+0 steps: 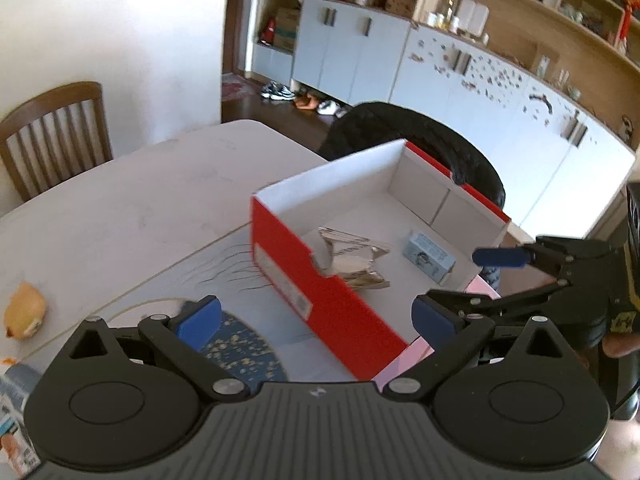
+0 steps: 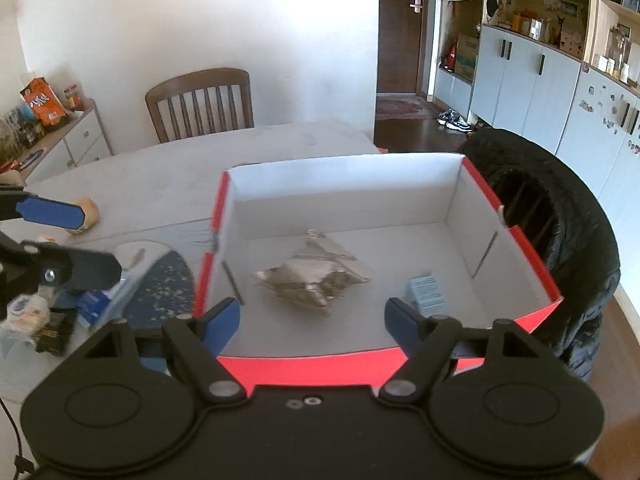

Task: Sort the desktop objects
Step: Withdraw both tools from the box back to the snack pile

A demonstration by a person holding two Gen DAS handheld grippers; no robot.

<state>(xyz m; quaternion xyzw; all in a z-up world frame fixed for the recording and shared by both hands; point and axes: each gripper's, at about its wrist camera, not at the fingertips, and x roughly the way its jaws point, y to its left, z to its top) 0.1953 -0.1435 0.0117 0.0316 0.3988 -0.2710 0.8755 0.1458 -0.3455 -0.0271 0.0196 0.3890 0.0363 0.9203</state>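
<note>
Left wrist: left gripper (image 1: 316,318) spread wide and empty above the near corner of the red box (image 1: 320,280). Inside lie a crumpled foil pack (image 1: 352,258) and a small blue carton (image 1: 428,254), apart. The right gripper (image 1: 466,280) shows at the right, also apart. A bun (image 1: 24,310) sits far left on the white counter (image 1: 120,200).

Right wrist: right gripper (image 2: 312,320) open, empty, over the box (image 2: 540,264) wall; foil pack (image 2: 312,276) mid-floor, carton (image 2: 428,294) just right. A dark jacket (image 2: 568,216) drapes a chair behind; a blue mat (image 2: 164,288) and clutter lie left.

Left gripper (image 1: 316,320) gapes wide, empty; right gripper (image 2: 312,318) likewise.
</note>
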